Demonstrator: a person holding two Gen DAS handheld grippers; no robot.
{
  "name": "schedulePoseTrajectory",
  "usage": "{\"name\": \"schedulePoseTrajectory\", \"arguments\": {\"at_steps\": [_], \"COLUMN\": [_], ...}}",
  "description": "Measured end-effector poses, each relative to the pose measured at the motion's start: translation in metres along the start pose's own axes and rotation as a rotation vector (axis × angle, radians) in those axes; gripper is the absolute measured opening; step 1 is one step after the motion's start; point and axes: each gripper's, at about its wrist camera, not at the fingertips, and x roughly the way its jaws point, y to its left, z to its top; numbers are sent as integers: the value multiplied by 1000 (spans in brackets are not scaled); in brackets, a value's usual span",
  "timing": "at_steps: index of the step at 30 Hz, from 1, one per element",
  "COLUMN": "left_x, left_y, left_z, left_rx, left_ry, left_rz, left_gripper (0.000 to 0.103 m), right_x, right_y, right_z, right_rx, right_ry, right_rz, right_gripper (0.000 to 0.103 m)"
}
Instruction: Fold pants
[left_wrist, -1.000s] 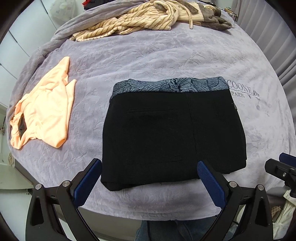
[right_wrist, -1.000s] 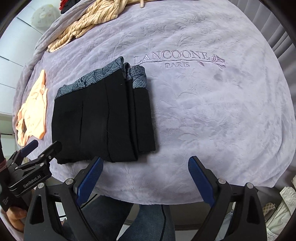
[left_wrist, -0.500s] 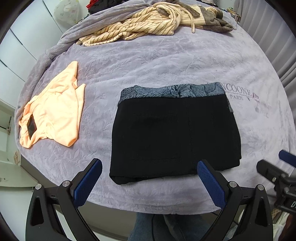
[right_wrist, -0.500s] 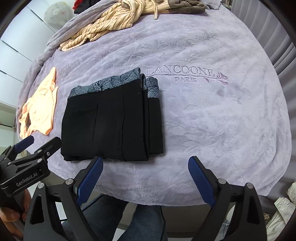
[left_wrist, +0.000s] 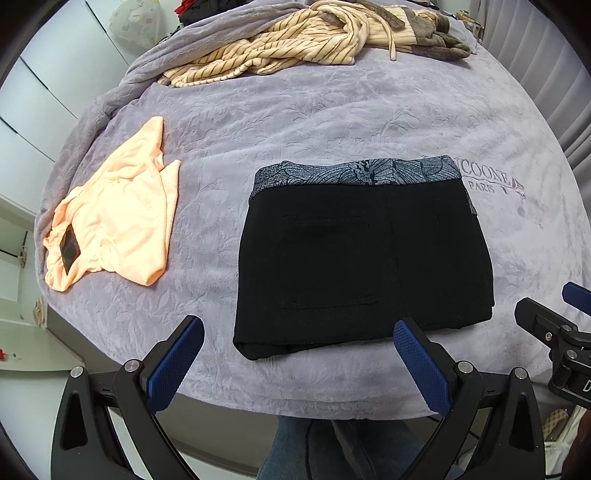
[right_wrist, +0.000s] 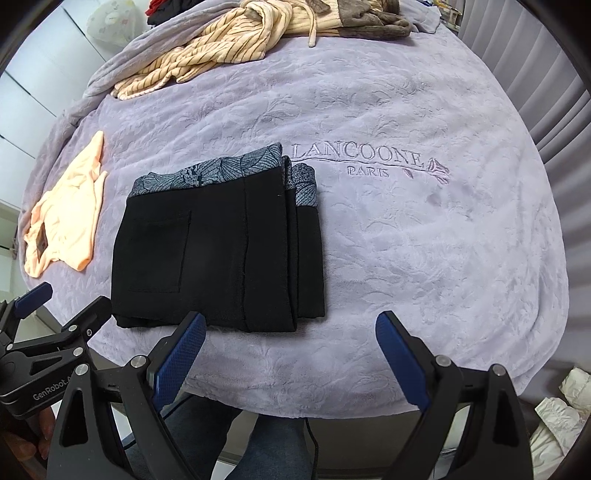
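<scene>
Black pants (left_wrist: 362, 258) with a blue-grey leaf-patterned waistband lie folded into a flat rectangle on the lilac blanket; they also show in the right wrist view (right_wrist: 218, 251), with stacked layers at their right edge. My left gripper (left_wrist: 295, 365) is open and empty, held above the blanket's near edge just short of the pants. My right gripper (right_wrist: 291, 350) is open and empty, near the pants' lower right corner. Each gripper shows in the other's view at the frame edge.
A peach top (left_wrist: 114, 214) lies left of the pants. A striped cream garment (left_wrist: 295, 40) and a brown one are piled at the far side. The lilac blanket (right_wrist: 424, 240) carries embroidered lettering. Curtains hang at right; the person's legs stand below the near edge.
Both grippers have pulled back and up from the pants, so more of the bed shows. The pants have stayed folded in place.
</scene>
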Motion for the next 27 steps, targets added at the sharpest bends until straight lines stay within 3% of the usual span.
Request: {"name": "schedulePoseTrajectory", "arguments": {"at_steps": [27], "left_x": [-2], "left_y": [9], "left_z": [-2], "left_rx": [-13], "left_ry": [-11], "left_rz": [-3], "left_gripper": [103], "right_x": [1], "right_y": [14], "right_z": [2], "right_rx": [-28], "right_ry": [8], "right_rz": [-23], "right_gripper": [95]}}
